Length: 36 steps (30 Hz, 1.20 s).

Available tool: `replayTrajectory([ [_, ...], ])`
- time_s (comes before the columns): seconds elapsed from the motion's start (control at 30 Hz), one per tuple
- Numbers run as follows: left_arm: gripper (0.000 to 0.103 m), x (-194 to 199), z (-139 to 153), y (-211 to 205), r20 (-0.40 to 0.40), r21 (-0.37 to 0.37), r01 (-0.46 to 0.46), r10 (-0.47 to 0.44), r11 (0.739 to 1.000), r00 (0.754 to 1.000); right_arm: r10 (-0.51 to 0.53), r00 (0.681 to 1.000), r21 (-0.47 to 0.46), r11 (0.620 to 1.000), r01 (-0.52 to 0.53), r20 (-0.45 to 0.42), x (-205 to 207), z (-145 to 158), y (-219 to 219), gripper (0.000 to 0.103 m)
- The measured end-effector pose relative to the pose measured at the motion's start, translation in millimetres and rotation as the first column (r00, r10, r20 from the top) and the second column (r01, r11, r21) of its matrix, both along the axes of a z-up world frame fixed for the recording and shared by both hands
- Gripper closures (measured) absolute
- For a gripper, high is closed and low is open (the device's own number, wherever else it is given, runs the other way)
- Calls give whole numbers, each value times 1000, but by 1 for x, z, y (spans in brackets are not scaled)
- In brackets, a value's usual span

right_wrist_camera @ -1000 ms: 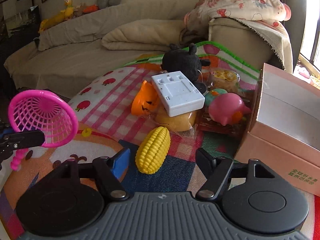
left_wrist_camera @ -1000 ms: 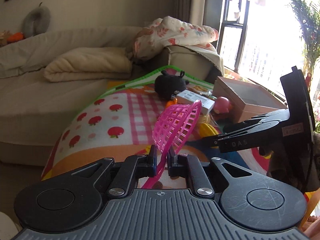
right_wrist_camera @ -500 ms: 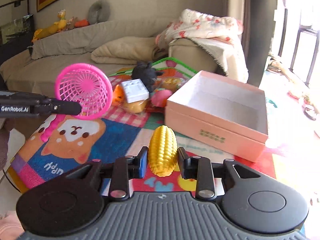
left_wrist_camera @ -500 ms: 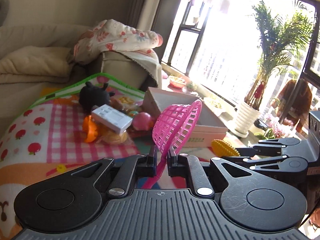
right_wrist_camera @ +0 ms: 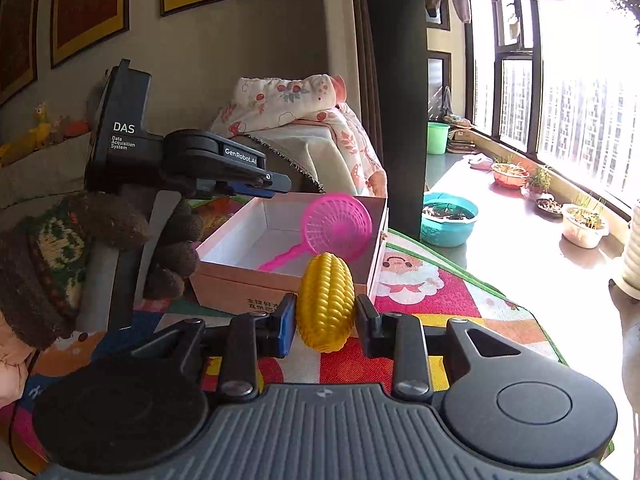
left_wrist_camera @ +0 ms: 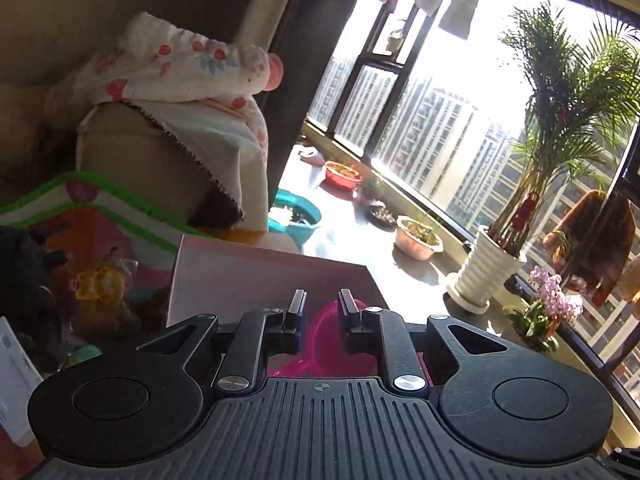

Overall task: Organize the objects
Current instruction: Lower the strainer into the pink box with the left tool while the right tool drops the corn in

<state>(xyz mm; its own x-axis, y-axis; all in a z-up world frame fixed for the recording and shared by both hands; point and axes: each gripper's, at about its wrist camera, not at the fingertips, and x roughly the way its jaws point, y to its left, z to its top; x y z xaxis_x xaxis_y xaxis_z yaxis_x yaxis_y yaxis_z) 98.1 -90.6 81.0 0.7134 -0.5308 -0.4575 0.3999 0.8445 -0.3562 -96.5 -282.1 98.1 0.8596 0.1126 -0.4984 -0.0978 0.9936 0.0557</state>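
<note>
Right wrist view: the right gripper (right_wrist_camera: 325,312) has its jaws clamped on the yellow toy corn (right_wrist_camera: 326,300), one on each flank. They have just been closing. The corn stands upright, just short of the near wall of the pink box (right_wrist_camera: 240,280), outside it.

- Only this view shows the pink sieve (right_wrist_camera: 336,224) whole. It is inside the box, bowl up against the far-right wall, handle slanting down to the box floor. Nothing is gripping it.
- It also shows the left gripper (right_wrist_camera: 280,184) from the side, over the box's left rim. A hand in a brown knit glove (right_wrist_camera: 100,220) carries it, left of the box.
- The box sits on a patterned play mat (right_wrist_camera: 440,300).

Left wrist view: the left gripper (left_wrist_camera: 322,300) has just been opening. Its jaws stand apart with a clear gap and nothing pinched. The sieve (left_wrist_camera: 322,336) is only a pink patch below and behind them, mostly hidden by the gripper body. The box (left_wrist_camera: 260,276) shows just its far wall. The corn and the right gripper are out of frame here.

Around the box:
- A sofa arm under a floral blanket (right_wrist_camera: 296,112) stands behind it.
- A teal basin (right_wrist_camera: 448,220) sits beyond its far-right corner, on the floor by the window.
- Left of it, in the left wrist view only, are a black plush (left_wrist_camera: 20,272) and other toys, too blurred to name.
- Right of it, towards the window, is a white plant pot (left_wrist_camera: 484,272).
</note>
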Motion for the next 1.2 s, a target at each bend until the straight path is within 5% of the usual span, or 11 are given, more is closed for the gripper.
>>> replayTrajectory([
  [0.23, 85, -57, 3, 57, 159, 157, -32, 7, 987, 987, 13, 1000, 3, 1000, -13, 27, 43, 11, -1, 73],
  [0.37, 85, -89, -8, 93, 176, 238, -66, 24, 969, 984, 8, 1000, 27, 1000, -9, 26, 96, 17, 6, 72],
  [0.4, 85, -96, -13, 105, 168, 260, -84, 41, 962, 985, 6, 1000, 25, 1000, -6, 26, 106, 16, 8, 66],
  [0.5, 85, -107, -27, 133, 154, 305, -156, 113, 939, 981, -5, 1000, 32, 999, 4, 10, 126, 7, 22, 19],
  [0.57, 85, -108, -35, 151, 141, 318, -203, 165, 926, 976, 38, 999, 34, 999, -38, 14, 122, 0, 35, 16],
  [0.8, 85, -85, -46, 199, -9, 165, -349, 355, 923, 935, 133, 991, -70, 989, -134, -14, 85, -28, 79, 6],
  [0.93, 85, -77, -43, 205, -93, 36, -320, 322, 947, 942, 164, 985, -80, 983, -168, -57, 69, -46, 88, 3],
  [1.2, 85, -24, -1, 193, 74, 95, -325, 319, 941, 945, 179, 977, -128, 973, -193, -113, 67, -76, 103, 0],
])
